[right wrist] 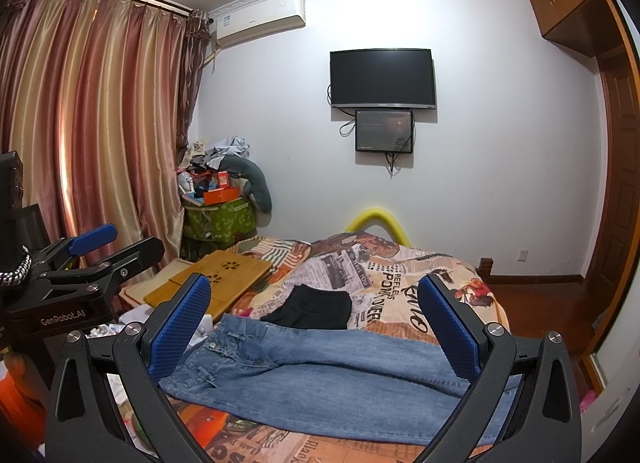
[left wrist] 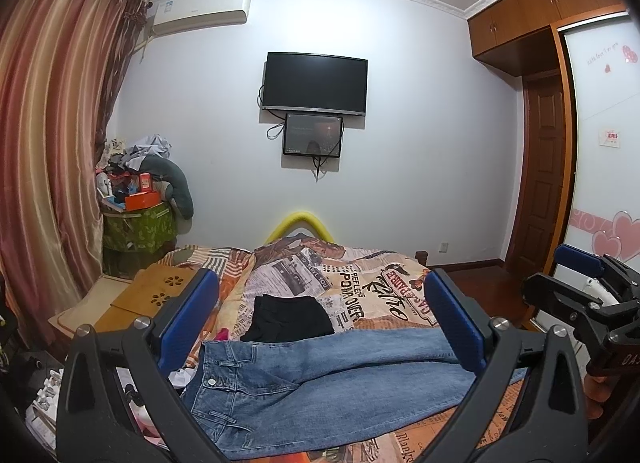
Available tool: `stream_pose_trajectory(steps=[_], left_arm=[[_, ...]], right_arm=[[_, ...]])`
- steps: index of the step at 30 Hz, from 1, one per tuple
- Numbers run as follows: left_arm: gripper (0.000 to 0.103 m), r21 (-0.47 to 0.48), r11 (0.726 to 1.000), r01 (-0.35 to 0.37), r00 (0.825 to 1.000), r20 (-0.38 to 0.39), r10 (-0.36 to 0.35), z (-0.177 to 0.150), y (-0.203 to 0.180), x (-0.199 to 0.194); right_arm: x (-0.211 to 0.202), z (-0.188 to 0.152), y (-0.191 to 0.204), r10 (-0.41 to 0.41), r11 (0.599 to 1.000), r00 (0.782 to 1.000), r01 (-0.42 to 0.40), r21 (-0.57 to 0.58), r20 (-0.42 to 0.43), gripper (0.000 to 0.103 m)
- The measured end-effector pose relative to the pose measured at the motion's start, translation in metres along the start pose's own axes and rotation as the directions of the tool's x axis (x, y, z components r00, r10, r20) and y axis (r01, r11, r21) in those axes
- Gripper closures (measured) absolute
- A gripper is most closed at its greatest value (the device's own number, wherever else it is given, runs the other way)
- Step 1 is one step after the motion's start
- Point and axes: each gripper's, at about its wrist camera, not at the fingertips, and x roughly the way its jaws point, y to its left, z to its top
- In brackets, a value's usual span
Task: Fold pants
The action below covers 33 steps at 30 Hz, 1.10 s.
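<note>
Blue jeans point(left wrist: 320, 383) point(right wrist: 340, 383) lie flat across the near part of the bed, waistband to the left, legs running to the right. My left gripper point(left wrist: 320, 319) hovers above them, its blue pads wide apart and nothing between them. My right gripper point(right wrist: 316, 319) is likewise open and empty over the jeans. Each gripper shows at the edge of the other's view: the right gripper point(left wrist: 588, 287) at far right, the left gripper point(right wrist: 100, 251) at far left.
A folded black garment point(left wrist: 288, 319) point(right wrist: 312, 307) lies on the printed bedspread point(left wrist: 360, 287) just beyond the jeans. A wooden lap desk point(right wrist: 212, 279) rests on the bed's left side. A cluttered green bin point(right wrist: 220, 219) stands by the curtains. Wardrobe and door at right.
</note>
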Motion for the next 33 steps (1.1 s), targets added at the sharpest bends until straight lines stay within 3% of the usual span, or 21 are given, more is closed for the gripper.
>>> stream_pose_trajectory(steps=[18, 25, 30, 33], left_arm=[[0.000, -0.002, 1.000, 0.005, 0.999, -0.041, -0.005, -0.006, 0.005, 0.027], [0.000, -0.012, 1.000, -0.013, 0.990, -0.138, 0.011, -0.013, 0.023, 0.090], [0.000, 0.033, 0.994, -0.108, 0.977, -0.183, 0.113, -0.025, 0.047, 0.154], [0.000, 0.054, 0.990, -0.127, 0.967, -0.217, 0.136, -0.031, 0.066, 0.193]], right_arm=[[0.018, -0.003, -0.006, -0.009, 1.000, 0.999, 0.009, 0.010, -0.031, 0.000], [0.060, -0.017, -0.029, -0.017, 1.000, 0.994, 0.018, 0.005, -0.113, 0.000], [0.096, -0.029, -0.056, -0.025, 0.999, 0.982, 0.032, 0.032, -0.189, 0.000], [0.120, -0.034, -0.075, -0.042, 0.998, 0.972, 0.053, 0.040, -0.233, 0.000]])
